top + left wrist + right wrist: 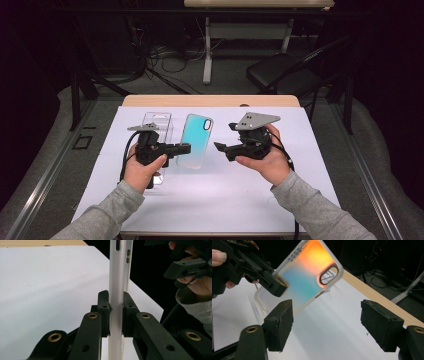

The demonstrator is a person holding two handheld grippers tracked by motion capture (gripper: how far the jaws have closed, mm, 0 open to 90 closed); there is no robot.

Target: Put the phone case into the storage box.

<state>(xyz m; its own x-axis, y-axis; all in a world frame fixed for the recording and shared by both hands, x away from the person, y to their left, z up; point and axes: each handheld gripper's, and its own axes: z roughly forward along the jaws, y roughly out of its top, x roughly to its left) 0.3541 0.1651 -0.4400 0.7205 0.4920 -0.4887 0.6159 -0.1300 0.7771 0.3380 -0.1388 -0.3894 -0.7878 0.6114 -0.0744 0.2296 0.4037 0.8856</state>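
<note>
Phone case point(195, 140), light, thin-walled, flexible and slick, is clamped by its edge in your closed left claw point(116, 315) above the tabletop point(300, 150), so take the opposite side rim with your right claw point(327, 325), now wide open and empty.

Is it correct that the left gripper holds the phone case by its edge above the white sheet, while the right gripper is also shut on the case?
Not fully. The left gripper does clamp the phone case by its edge above the white sheet. The right gripper, however, is open: the right gripper view shows its fingers wide apart with nothing between them, short of the case.
</note>
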